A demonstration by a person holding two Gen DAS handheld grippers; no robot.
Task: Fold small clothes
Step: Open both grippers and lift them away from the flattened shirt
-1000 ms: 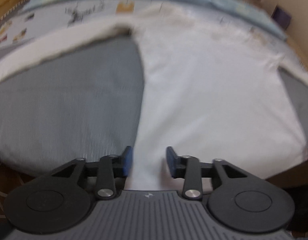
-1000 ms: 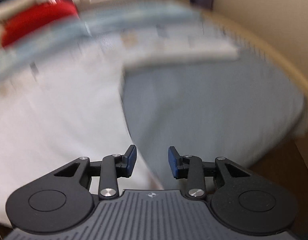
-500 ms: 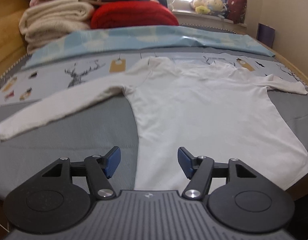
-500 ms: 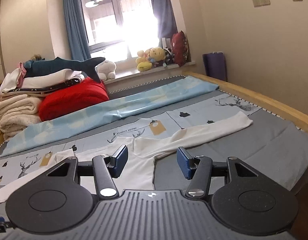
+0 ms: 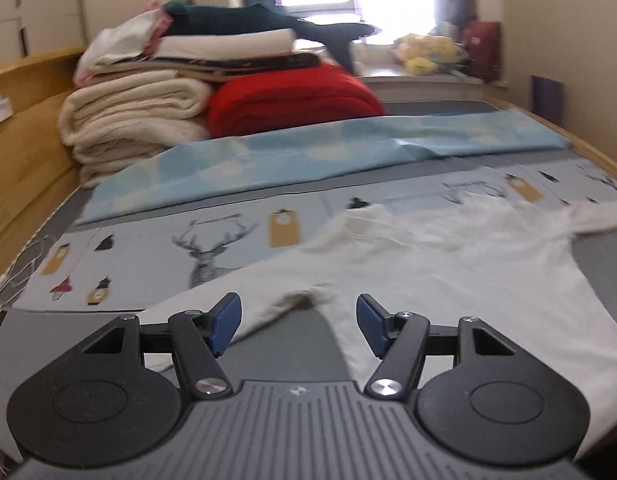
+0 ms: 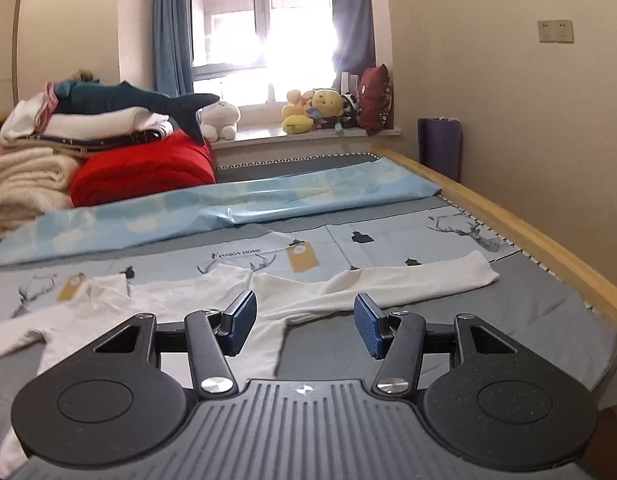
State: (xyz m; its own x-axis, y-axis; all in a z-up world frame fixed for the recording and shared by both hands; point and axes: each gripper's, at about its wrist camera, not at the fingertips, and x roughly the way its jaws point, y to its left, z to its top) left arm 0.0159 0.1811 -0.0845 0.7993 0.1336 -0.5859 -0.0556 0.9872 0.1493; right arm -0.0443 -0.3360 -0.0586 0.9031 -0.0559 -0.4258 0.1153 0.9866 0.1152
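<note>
In the left wrist view, your left gripper [image 5: 298, 326] stood with its blue-padded jaws wide apart and nothing between them, held above the bed. The white long-sleeved cotton top [image 5: 448, 276] lay spread flat on the grey printed bed sheet [image 5: 212, 240], its body to the right and one sleeve running out to the near left under the gripper. Far beyond it lay a pale blue folded cover [image 5: 308, 152], and at the far left a stack of cream folded blankets [image 5: 132, 116] beside a red rolled quilt [image 5: 292, 100]. In the right wrist view, your right gripper [image 6: 304, 330] was likewise open and empty above the sheet. The top lay just beyond and left of its pads, with the other sleeve [image 6: 420, 280] stretched to the right, near the wooden bed rail [image 6: 548, 248].
</note>
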